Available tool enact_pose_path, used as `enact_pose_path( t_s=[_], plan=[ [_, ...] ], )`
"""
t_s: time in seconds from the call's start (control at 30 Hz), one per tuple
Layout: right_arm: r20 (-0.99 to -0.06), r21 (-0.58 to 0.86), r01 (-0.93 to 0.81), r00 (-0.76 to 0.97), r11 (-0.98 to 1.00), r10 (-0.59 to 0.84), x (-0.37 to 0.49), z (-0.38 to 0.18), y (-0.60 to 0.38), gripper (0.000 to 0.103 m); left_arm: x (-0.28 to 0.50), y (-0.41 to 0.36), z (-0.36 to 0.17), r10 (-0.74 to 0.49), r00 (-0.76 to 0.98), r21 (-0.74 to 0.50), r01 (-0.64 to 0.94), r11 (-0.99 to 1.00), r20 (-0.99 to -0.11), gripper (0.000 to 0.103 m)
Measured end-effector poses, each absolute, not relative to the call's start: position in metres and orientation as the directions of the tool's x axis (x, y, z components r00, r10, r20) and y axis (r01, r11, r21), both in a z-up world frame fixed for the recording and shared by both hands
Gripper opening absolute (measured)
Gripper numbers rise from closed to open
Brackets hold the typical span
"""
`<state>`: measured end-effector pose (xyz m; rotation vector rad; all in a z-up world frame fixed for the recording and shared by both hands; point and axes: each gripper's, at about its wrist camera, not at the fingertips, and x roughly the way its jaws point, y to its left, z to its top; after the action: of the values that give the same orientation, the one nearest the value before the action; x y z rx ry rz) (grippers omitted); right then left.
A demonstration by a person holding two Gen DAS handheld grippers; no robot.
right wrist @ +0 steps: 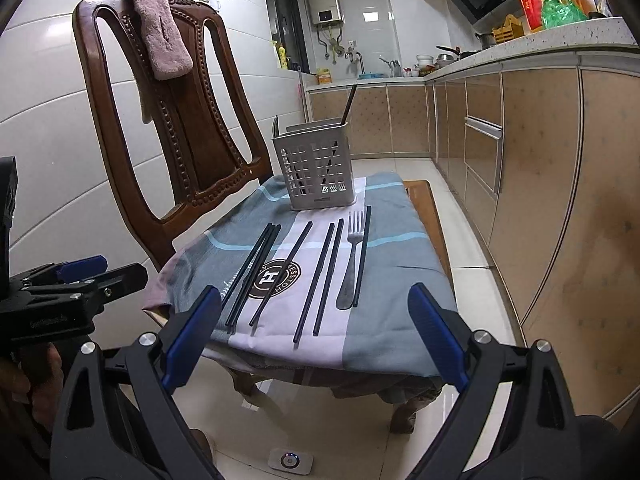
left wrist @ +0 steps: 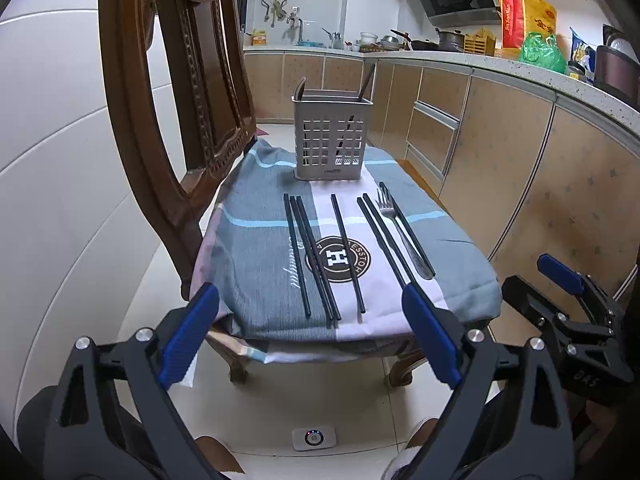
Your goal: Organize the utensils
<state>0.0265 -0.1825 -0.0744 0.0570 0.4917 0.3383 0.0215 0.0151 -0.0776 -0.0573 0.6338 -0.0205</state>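
Note:
Several black chopsticks (left wrist: 346,254) (right wrist: 288,266) and a metal fork (left wrist: 402,230) (right wrist: 352,258) lie side by side on a cloth-covered chair seat (left wrist: 256,264) (right wrist: 392,280). A grey slotted utensil holder (left wrist: 332,140) (right wrist: 316,172) stands at the back of the seat with two utensils in it. My left gripper (left wrist: 312,320) is open and empty, in front of the seat's near edge. My right gripper (right wrist: 314,322) is open and empty, also in front of the near edge; it shows at the right of the left wrist view (left wrist: 560,276).
The wooden chair back (right wrist: 176,120) with a pink towel (right wrist: 160,28) rises left of the seat. Kitchen cabinets (right wrist: 520,160) and a cluttered counter (left wrist: 480,48) run along the right. A small white device (right wrist: 290,462) lies on the tiled floor below.

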Motion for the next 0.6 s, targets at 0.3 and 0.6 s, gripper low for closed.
enact_pose_path(
  t_s=[0.3, 0.6],
  plan=[
    [-0.458, 0.138, -0.300, 0.826, 0.944, 0.330, 0.0278, -0.0751, -0.1836, 0.092, 0.0217, 0.0163, -0.0773, -0.044, 0.804, -0.068, 0.004, 0.998, -0.592, 0.092],
    [-0.458, 0.146, -0.300, 0.824, 0.943, 0.333, 0.0277, -0.0754, -0.1844, 0.092, 0.0251, 0.0155, -0.0807, -0.039, 0.796, -0.062, 0.002, 0.998, -0.604, 0.092]
  ],
)
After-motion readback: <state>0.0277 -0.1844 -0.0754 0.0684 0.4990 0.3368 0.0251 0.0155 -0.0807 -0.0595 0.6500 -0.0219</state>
